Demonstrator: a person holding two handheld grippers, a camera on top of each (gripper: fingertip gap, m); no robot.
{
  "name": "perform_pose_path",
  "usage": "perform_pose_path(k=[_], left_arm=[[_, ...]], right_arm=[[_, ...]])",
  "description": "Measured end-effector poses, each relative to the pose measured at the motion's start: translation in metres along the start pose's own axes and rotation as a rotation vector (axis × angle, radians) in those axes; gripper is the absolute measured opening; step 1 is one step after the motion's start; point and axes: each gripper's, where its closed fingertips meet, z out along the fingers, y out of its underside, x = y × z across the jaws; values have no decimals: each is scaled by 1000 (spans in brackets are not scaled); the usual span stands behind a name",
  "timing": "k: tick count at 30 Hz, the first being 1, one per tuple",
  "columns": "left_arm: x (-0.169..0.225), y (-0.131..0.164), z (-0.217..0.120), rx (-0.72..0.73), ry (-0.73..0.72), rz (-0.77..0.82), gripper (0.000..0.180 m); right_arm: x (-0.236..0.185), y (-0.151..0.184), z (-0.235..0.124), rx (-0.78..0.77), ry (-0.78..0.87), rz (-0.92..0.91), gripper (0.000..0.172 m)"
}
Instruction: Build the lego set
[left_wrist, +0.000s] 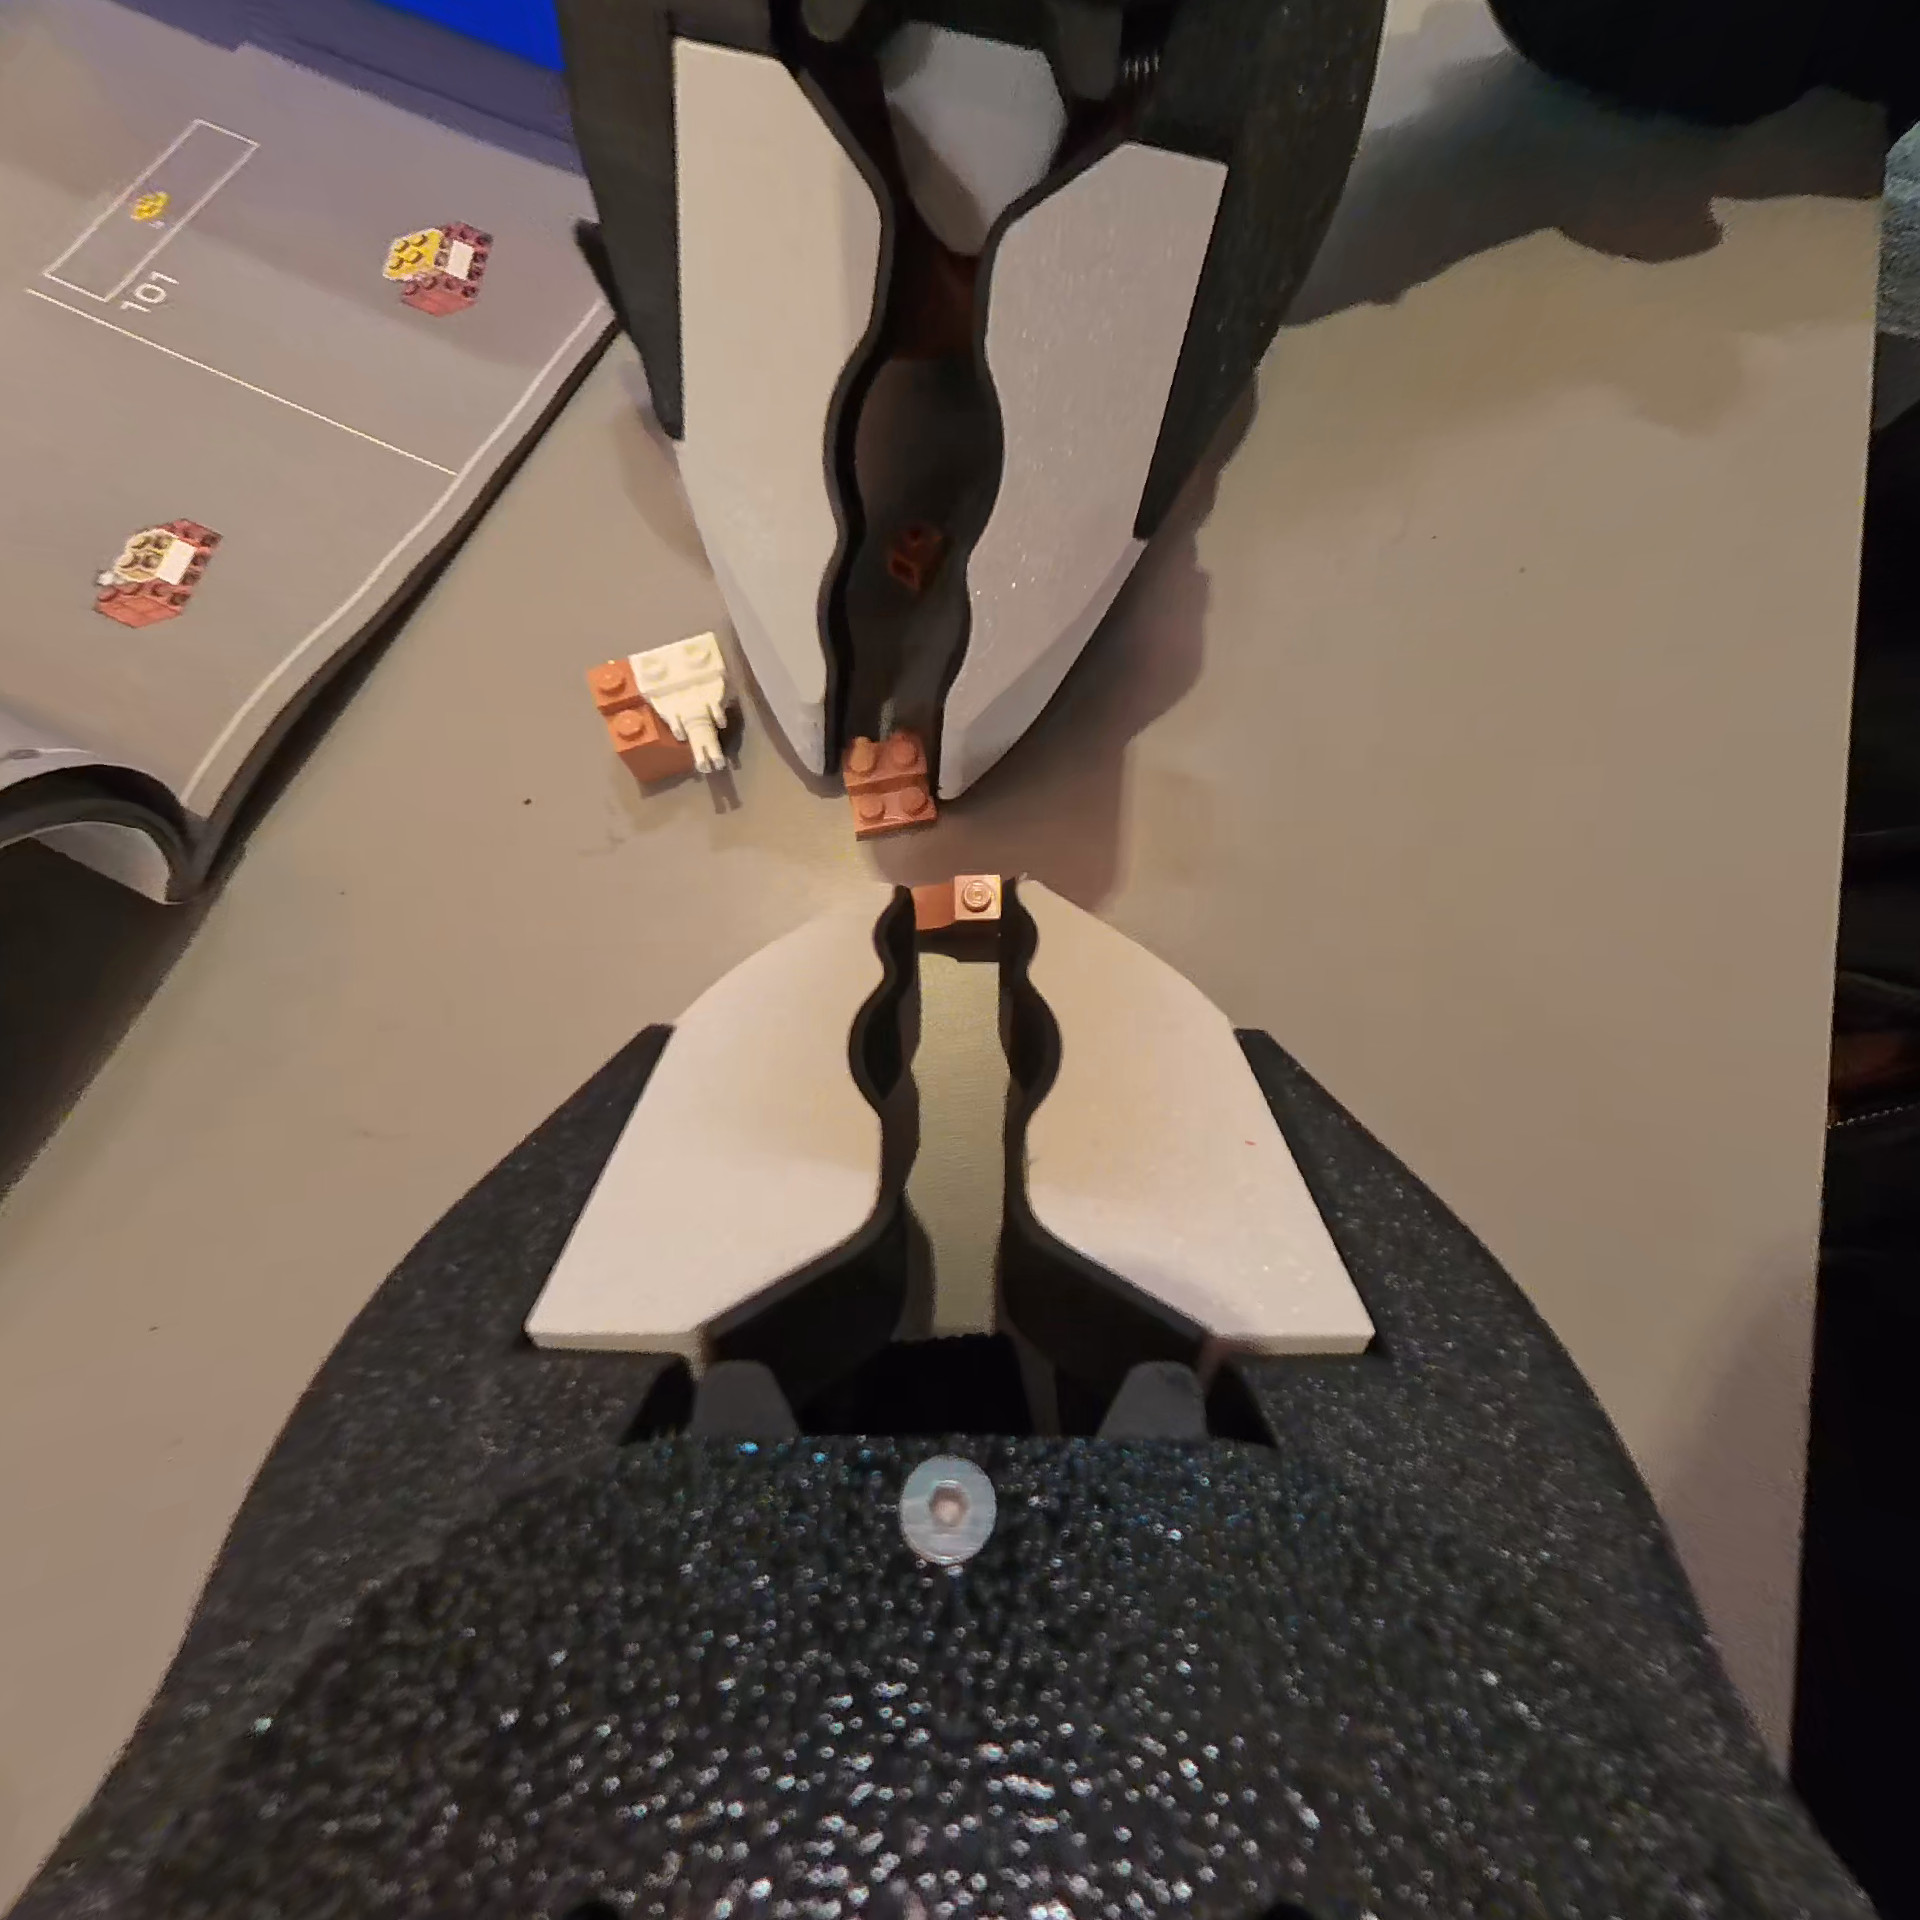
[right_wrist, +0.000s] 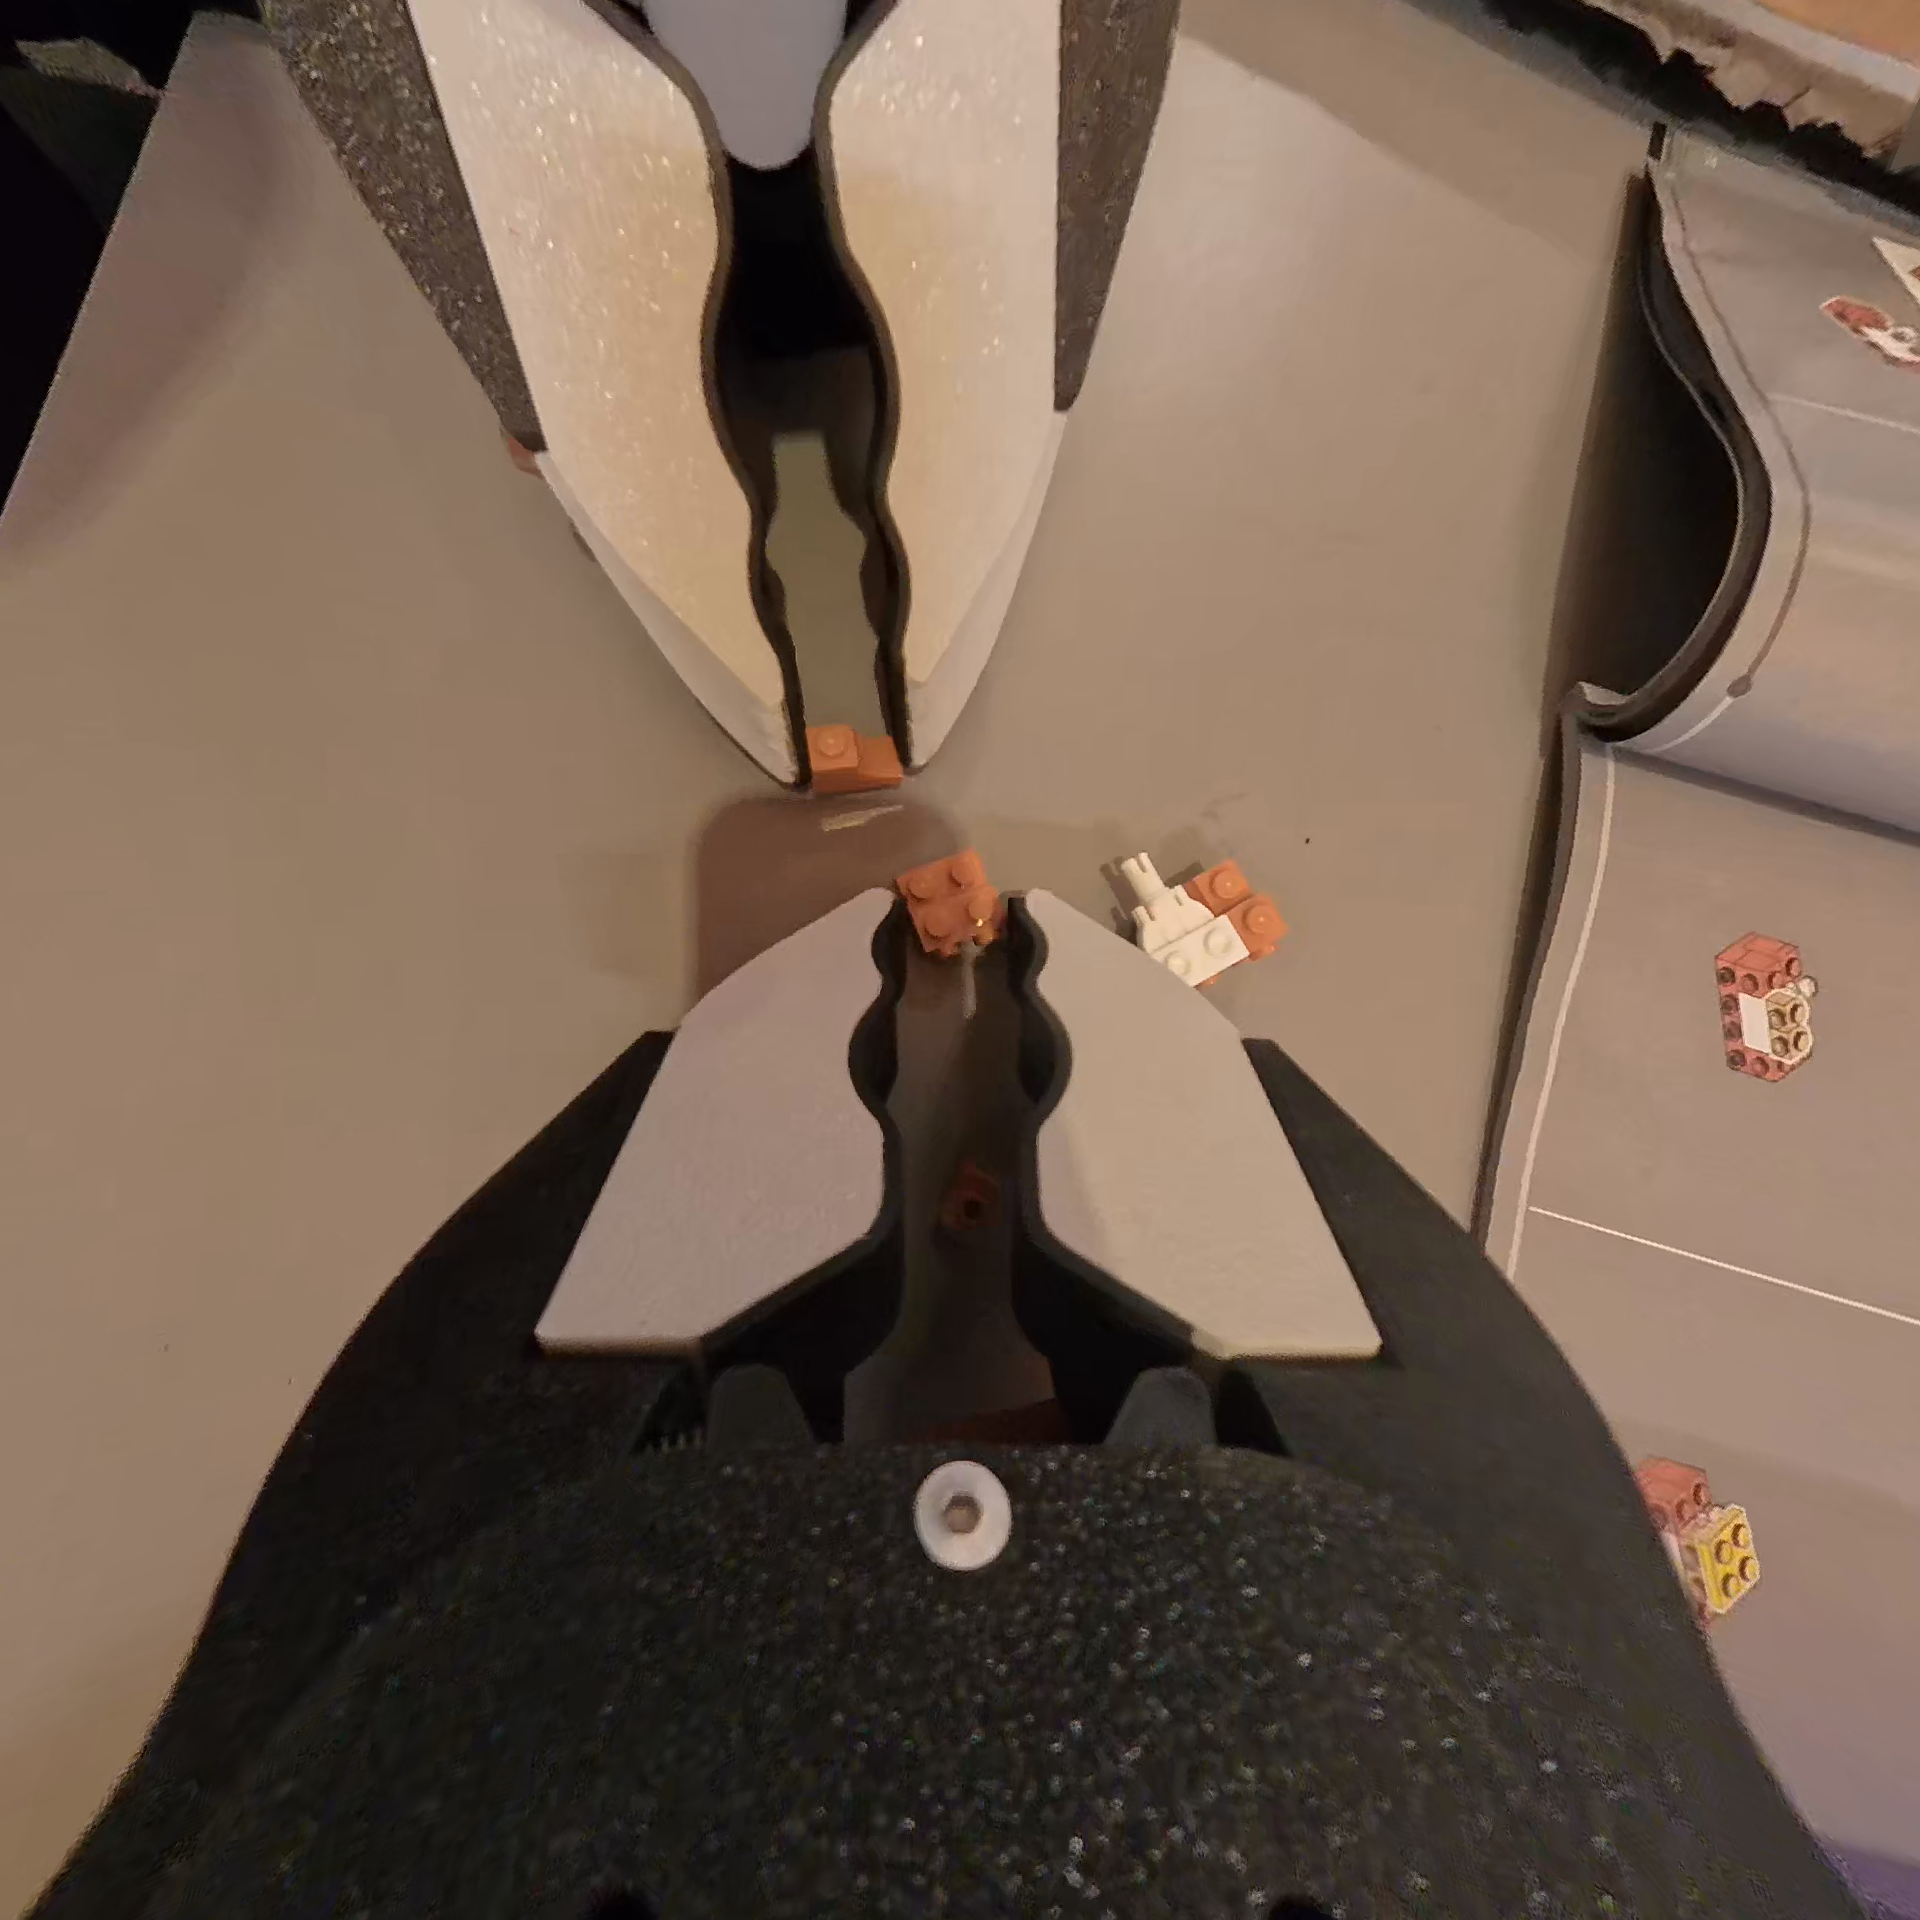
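Brown brick (left_wrist: 958, 902) clamped in left tongs (left_wrist: 961, 906); right tongs (right_wrist: 956, 914) grip stepped brick (right_wrist: 948, 902).

The left gripper (left_wrist: 958, 896) and the right gripper (right_wrist: 951, 906) point at each other, tip facing tip, close together but apart — both low over the surface. The left gripper's two pads press on a small brown brick (left_wrist: 957, 902) at the very tips. The right gripper's fingers are narrowly parted around a stepped brown brick piece (right_wrist: 948, 902) — it sits slightly turned between the tips.
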Motion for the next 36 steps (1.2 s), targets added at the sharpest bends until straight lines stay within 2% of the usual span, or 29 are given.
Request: perform_pose_path(k=[7,16,36], left_arm=[[-6,-8,-2,36,-30,37,15],[-5,-16,-2,39,-21,47,15],[9,-46,-25,124,52,68,15]], right_arm=[[-3,0,-3,33,71,31,17],[-12,-18,-14,113,145,33,17],[-20,-41,-37,340,180,53,17]])
